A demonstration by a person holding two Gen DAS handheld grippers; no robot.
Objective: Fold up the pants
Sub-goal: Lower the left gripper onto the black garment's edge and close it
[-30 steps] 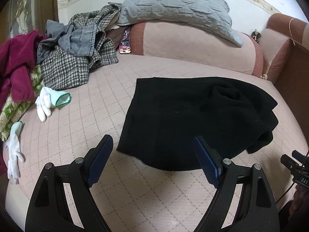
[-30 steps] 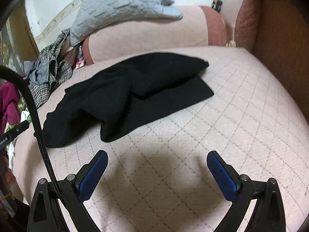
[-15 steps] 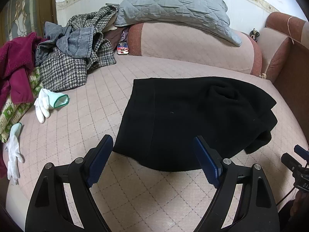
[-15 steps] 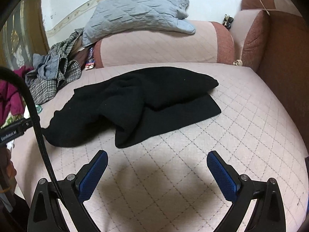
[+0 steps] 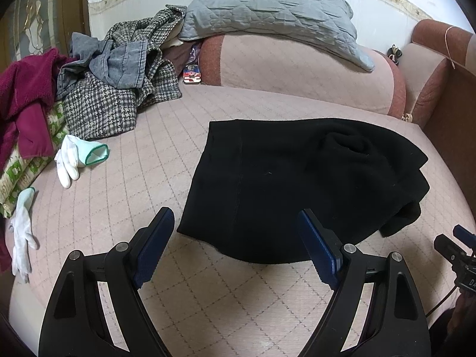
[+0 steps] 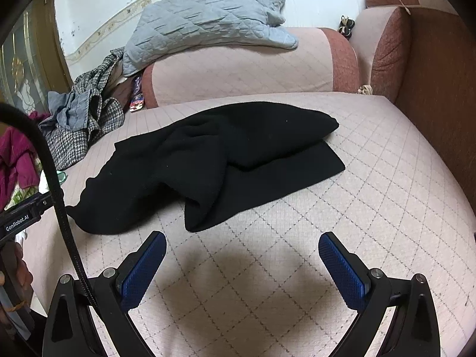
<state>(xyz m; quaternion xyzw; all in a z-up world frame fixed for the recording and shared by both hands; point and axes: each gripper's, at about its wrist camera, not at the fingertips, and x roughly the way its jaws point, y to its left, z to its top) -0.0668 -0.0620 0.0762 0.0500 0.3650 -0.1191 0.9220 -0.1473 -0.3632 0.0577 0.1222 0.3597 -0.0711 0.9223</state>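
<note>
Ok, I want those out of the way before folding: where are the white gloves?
In the left wrist view, one white glove with a green cuff lies left of the black pants, below the checked coat; the other glove lies nearer, at the sofa's left edge.

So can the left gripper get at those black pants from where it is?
Probably yes. The left gripper is open, and the near edge of the pants lies between its fingers with nothing in the way.

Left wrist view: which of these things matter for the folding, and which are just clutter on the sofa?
For the job:
black pants
left hand-held gripper, open
right hand-held gripper, open

Lying about:
clothes pile
maroon garment
white gloves
grey quilted pillow
</note>
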